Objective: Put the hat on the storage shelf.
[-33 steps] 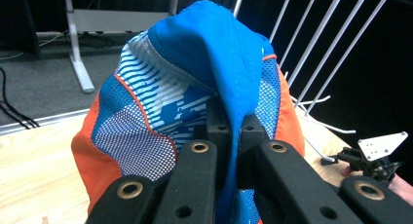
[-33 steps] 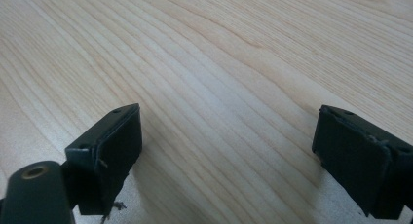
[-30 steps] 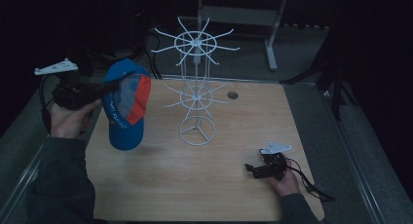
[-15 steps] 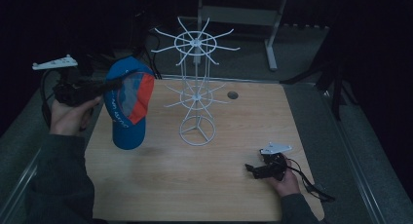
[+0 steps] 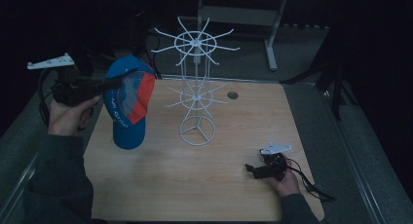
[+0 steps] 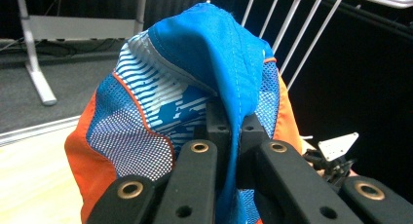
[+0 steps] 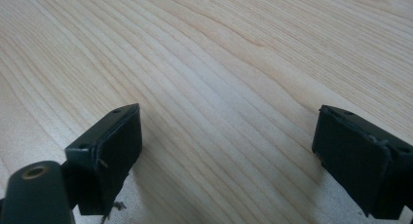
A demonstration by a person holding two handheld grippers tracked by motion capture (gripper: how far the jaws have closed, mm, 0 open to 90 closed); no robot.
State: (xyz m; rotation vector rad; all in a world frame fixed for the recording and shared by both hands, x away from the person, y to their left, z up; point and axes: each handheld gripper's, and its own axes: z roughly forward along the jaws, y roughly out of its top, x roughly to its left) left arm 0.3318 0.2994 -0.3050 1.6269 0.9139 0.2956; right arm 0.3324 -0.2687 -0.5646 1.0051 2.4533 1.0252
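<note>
A blue cap [image 5: 129,104] with orange and mesh side panels hangs above the table's left side. My left gripper [image 5: 117,80] is shut on a fold of its cloth, just left of the white wire rack [image 5: 196,87]. In the left gripper view both pads of the left gripper [image 6: 234,129] pinch the cap [image 6: 195,78], with the rack's prongs [image 6: 311,34] behind it. My right gripper [image 5: 251,169] rests low at the table's front right. In the right gripper view the right gripper [image 7: 229,151] stands open with nothing but bare wood [image 7: 219,63] between its pads.
The rack stands on a ring base [image 5: 197,131] at mid table, with two tiers of spokes spreading outward. A small round hole [image 5: 232,94] lies in the wooden table [image 5: 234,195] behind it. Dark floor and a grey desk frame [image 5: 270,34] lie beyond the far edge.
</note>
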